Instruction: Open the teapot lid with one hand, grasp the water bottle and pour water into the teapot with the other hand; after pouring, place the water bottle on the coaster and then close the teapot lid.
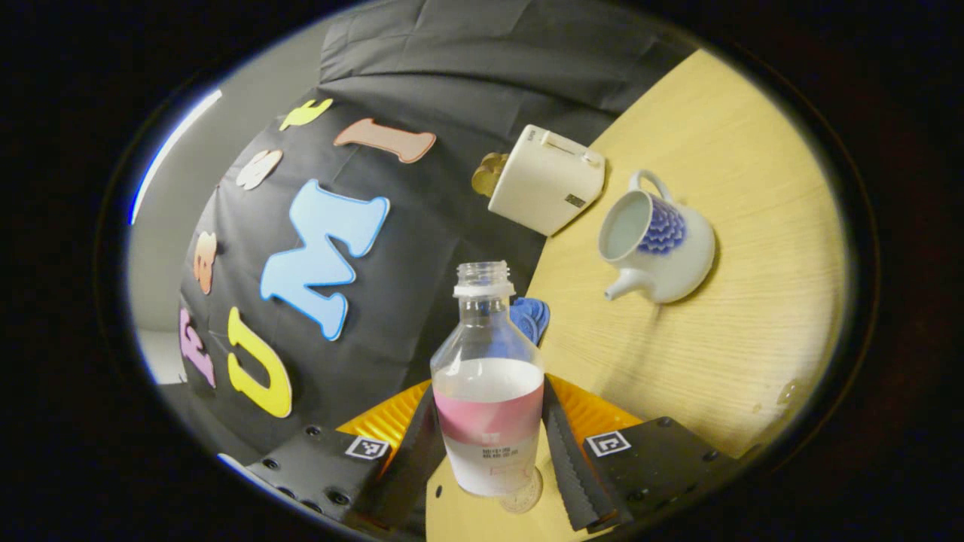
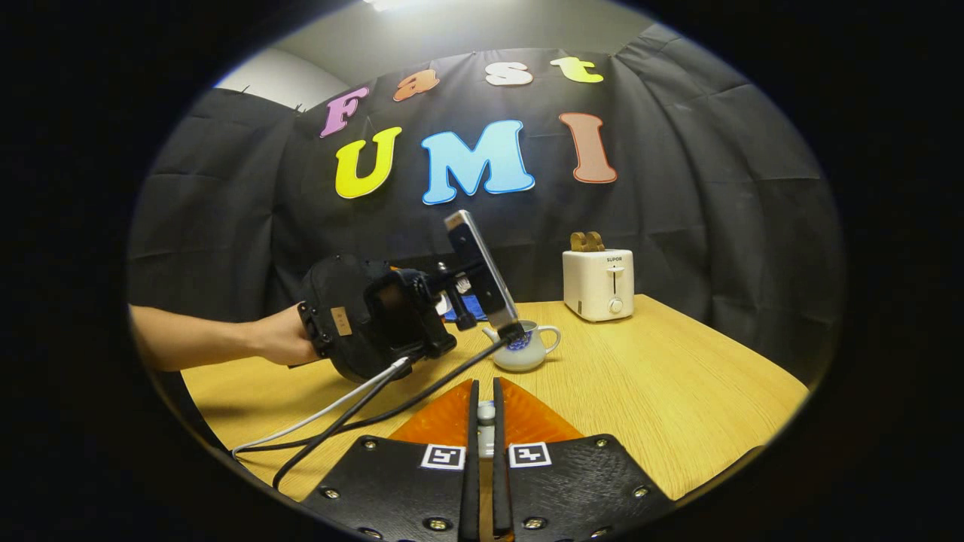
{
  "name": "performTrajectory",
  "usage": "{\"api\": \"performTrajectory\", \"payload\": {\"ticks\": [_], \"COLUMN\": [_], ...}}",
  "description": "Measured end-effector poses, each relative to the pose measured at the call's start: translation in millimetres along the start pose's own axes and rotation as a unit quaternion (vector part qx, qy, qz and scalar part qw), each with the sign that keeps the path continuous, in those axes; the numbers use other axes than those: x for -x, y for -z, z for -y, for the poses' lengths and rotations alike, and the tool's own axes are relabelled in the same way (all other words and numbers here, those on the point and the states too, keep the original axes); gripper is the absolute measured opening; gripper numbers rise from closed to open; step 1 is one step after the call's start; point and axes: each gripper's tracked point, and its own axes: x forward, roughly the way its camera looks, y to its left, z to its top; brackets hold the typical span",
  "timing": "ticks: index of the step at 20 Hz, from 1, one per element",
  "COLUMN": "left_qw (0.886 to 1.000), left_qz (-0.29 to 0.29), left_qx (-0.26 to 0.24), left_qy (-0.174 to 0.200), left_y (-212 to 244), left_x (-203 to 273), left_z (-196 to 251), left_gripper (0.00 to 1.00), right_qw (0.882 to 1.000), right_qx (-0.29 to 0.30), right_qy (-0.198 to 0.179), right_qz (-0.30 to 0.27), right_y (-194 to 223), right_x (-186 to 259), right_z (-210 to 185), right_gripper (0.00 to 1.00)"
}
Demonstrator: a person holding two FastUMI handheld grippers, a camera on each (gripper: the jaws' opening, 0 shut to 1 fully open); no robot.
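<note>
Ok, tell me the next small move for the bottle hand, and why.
Probably carry the water bottle across to the teapot until its mouth is above the opening, then start tipping. The left gripper clamps the uncapped bottle, which holds water. The teapot stands open, off to one side of the bottle, and the right gripper seems to hold the lid away from it.
</note>
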Motion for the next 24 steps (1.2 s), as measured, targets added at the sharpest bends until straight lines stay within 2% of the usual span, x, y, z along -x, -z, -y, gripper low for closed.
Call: {"api": "performTrajectory", "payload": {"ticks": [4, 10, 17, 24], "left_qw": [0.998, 0.993, 0.983, 0.969], "left_qz": [-0.005, 0.002, 0.005, 0.001], "left_qx": [-0.063, -0.112, -0.183, -0.245], "left_qy": [0.009, 0.019, 0.019, 0.038], "left_y": [-7, -18, -29, -40], "left_x": [-4, -7, -7, -7], "left_z": [5, 15, 18, 21], "left_gripper": [0.85, 0.85, 0.85, 0.85], "right_qw": [1.000, 1.000, 1.000, 1.000], "right_qx": [-0.007, -0.004, -0.006, -0.009], "right_qy": [-0.001, 0.001, 0.005, 0.002], "right_qz": [-0.003, -0.008, -0.012, -0.011], "right_y": [0, 2, 3, 3], "right_x": [0, 0, 4, 4], "right_z": [3, 5, 10, 10], "right_gripper": [0.07, 0.07, 0.07, 0.07]}}
